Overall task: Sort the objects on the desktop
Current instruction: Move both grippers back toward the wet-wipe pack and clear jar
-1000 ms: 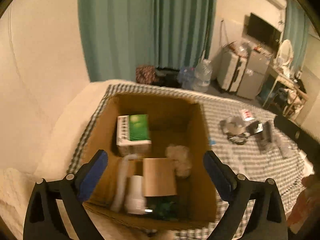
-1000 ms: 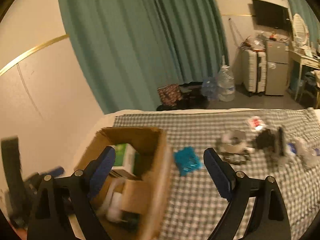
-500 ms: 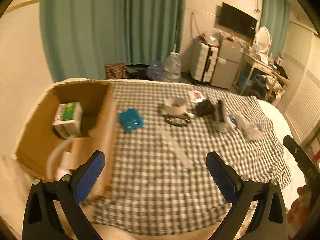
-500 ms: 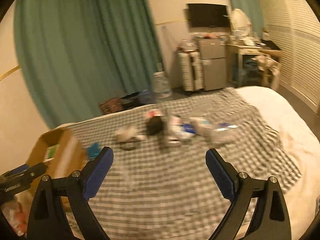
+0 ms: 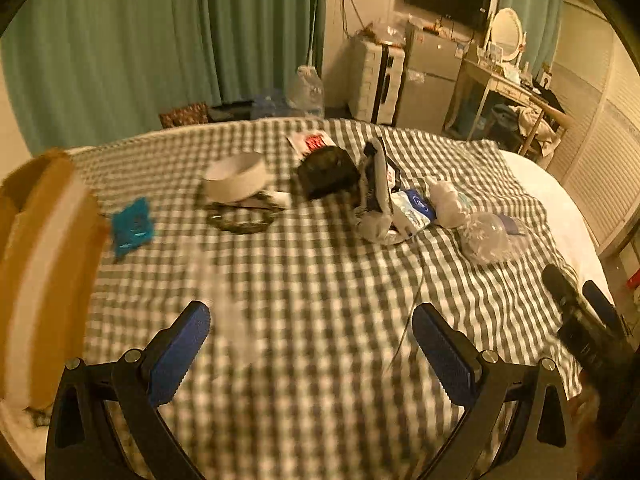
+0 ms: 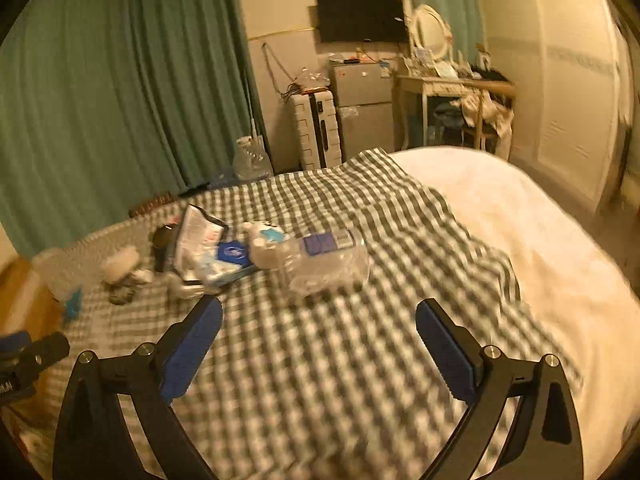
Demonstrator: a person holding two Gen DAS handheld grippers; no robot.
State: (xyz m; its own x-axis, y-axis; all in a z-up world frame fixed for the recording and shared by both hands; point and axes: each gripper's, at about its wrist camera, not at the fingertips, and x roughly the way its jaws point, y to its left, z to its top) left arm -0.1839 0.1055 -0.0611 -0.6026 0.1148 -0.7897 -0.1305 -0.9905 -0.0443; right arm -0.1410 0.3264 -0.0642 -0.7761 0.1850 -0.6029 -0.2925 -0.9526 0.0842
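Note:
Loose items lie on a checked cloth (image 5: 312, 280): a blue packet (image 5: 132, 228), a white tape roll (image 5: 236, 178), a black pouch (image 5: 328, 172), a foil bag (image 5: 376, 184) and a crushed clear bottle (image 6: 324, 260) with a blue label. A cardboard box (image 5: 44, 272) stands at the left edge. My left gripper (image 5: 310, 328) hangs open over bare cloth, short of the items. My right gripper (image 6: 320, 320) hovers just short of the bottle. Its jaws are opening, with nothing between them.
Beyond the cloth, white bedding (image 6: 520, 240) spreads to the right. Behind it stand green curtains (image 5: 160, 40), a white suitcase (image 6: 316, 128), a small fridge (image 6: 364, 112) and a cluttered desk (image 6: 452, 84). A dark ring (image 5: 240, 220) lies by the tape roll.
Both views have swung right, from above the cardboard box to over the scattered items. The box now sits at the left edge. Both grippers came lower toward the cloth.

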